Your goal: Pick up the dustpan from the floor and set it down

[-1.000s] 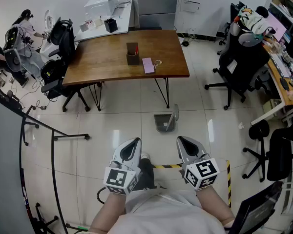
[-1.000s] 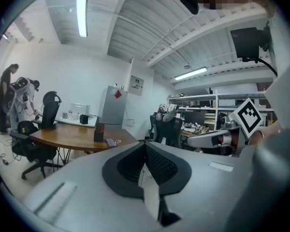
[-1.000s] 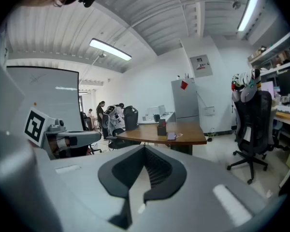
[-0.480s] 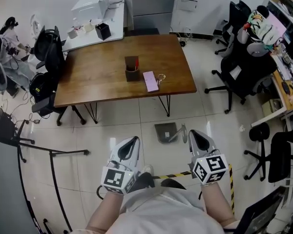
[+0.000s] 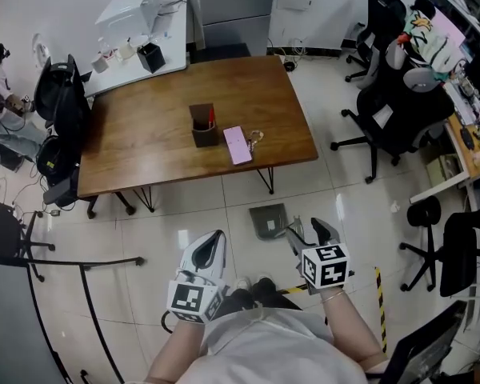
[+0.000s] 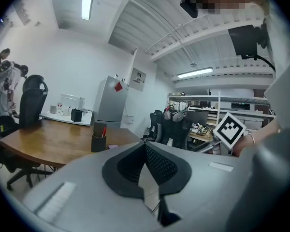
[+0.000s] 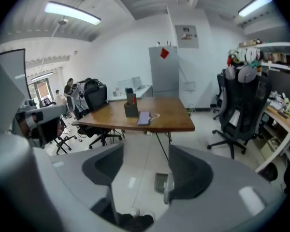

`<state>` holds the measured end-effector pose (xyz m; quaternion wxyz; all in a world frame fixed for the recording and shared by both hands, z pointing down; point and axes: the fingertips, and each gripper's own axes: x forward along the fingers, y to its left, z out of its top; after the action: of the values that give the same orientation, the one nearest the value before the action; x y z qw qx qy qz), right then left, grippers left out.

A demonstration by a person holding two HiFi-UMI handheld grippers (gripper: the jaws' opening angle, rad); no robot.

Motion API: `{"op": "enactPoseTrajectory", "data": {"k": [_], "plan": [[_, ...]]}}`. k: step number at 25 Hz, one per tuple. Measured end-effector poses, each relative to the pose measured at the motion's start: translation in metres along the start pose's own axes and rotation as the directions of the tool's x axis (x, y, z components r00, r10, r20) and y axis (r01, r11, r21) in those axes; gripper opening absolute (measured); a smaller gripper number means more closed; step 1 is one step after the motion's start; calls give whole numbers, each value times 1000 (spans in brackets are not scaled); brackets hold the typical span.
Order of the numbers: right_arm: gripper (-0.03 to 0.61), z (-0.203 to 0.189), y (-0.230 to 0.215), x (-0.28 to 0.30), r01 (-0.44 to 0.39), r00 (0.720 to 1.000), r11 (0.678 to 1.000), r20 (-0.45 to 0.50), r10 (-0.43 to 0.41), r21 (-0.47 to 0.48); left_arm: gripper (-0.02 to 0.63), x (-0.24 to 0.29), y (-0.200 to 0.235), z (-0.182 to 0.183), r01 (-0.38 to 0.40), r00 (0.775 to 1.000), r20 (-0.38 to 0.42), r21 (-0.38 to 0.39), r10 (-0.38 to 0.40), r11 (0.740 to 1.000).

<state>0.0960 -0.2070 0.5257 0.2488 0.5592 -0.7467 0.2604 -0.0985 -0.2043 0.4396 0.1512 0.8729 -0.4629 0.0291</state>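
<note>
Head view: dustpan (image 5: 270, 221) sits on floor (image 5: 184, 222), not yet lifted.
Right gripper (image 5: 318, 229): jaws just opening, spread; dustpan framed between them, apparently untouched; angled down to grasp.
Left gripper (image 5: 214, 242): pressed together, spare.

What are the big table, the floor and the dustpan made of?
The table looks like wood: brown, streaky grain, smooth top. The floor looks like shiny pale tile: thin lines cut it into squares and lights reflect in it. The dustpan is dull grey, maybe plastic or metal; it's too small to tell.
</note>
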Motion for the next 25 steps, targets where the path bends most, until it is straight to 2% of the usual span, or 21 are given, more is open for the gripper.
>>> {"op": "enactPoseTrajectory", "data": {"k": [1,2,4,7,10,12,13,16,18,19,20,21,22,25], "plan": [[344,-15,-10,16,6,998,1000,-59,-6,-2,15,5,1,-5,-2,1000,-8,-1,2,1000],[402,-32,-20,33,12,993,1000,-121,-14,-13,15,11,3,-11,-6,1000,-17,-4,6,1000],[420,-70,-41,68,17,969,1000,-247,-21,-20,15,22,9,-29,-14,999,-41,-12,13,1000],[423,-127,-67,115,41,918,998,-395,-17,53,15,36,20,-65,-31,996,-81,-24,29,999],[423,-172,-85,154,79,874,992,-485,-20,103,15,46,33,-99,-55,992,-112,-35,51,998],[416,-197,-89,171,73,845,988,-534,11,136,15,53,40,-121,-63,990,-126,-38,58,997],[378,-205,-86,177,48,837,986,-545,48,162,15,56,43,-130,-66,989,-133,-39,61,997],[202,-204,-76,186,-13,849,970,-510,139,243,15,61,46,-143,-74,987,-146,-30,68,997],[205,-203,-79,188,-5,840,971,-526,133,237,15,64,43,-145,-69,987,-145,-25,65,997],[186,-203,-83,187,5,834,974,-539,120,225,15,64,41,-144,-63,988,-143,-29,58,998],[146,-203,-85,185,12,831,977,-545,110,215,15,65,38,-142,-56,989,-140,-33,51,998],[43,-204,-86,183,13,831,978,-547,107,210,15,65,34,-139,-48,989,-139,-36,43,998],[20,-205,-86,181,11,829,978,-549,108,208,15,65,31,-135,-39,990,-139,-38,34,999],[9,-203,-80,173,8,834,977,-541,110,211,15,60,25,-129,-17,989,-144,-43,11,999]]}}
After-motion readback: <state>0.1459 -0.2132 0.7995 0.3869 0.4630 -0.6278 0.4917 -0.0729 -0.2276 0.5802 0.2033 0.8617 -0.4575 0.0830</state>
